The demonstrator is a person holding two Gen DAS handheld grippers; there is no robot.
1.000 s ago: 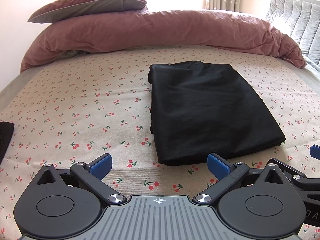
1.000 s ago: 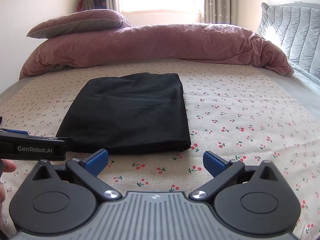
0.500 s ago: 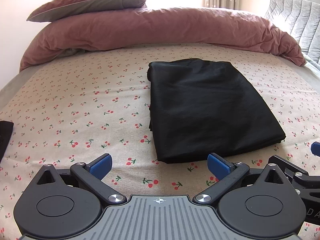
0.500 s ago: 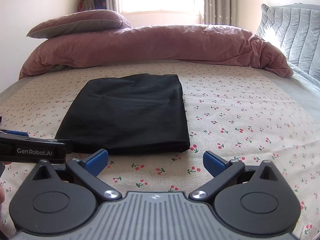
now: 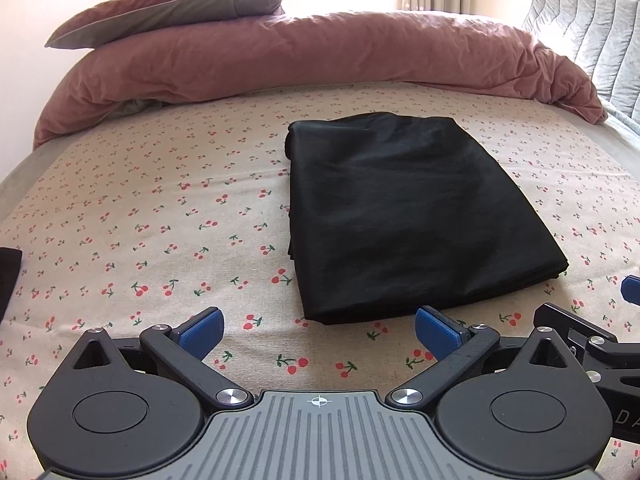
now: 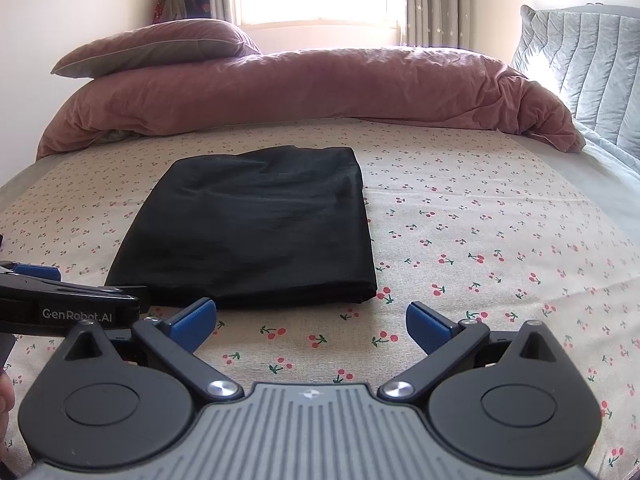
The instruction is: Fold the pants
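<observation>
Black pants (image 5: 404,216) lie folded into a flat rectangle on the cherry-print bed sheet (image 5: 160,216); the right wrist view shows the same pants (image 6: 256,224) left of centre. My left gripper (image 5: 318,330) is open just short of the bundle's near edge, nothing between its blue pads (image 5: 200,330). My right gripper (image 6: 310,326) is open too, off the pants' near right corner, holding nothing. The left gripper's side (image 6: 68,306) shows at the left edge of the right wrist view.
A rolled pink duvet (image 5: 320,56) with a pillow (image 5: 168,12) on it lies across the far side of the bed. A grey quilted cushion (image 6: 588,68) stands at the right. A dark cloth edge (image 5: 8,276) pokes in at far left.
Both grippers have drawn back and risen slightly from the folded pants. Jaws stayed open; the pants did not move.
</observation>
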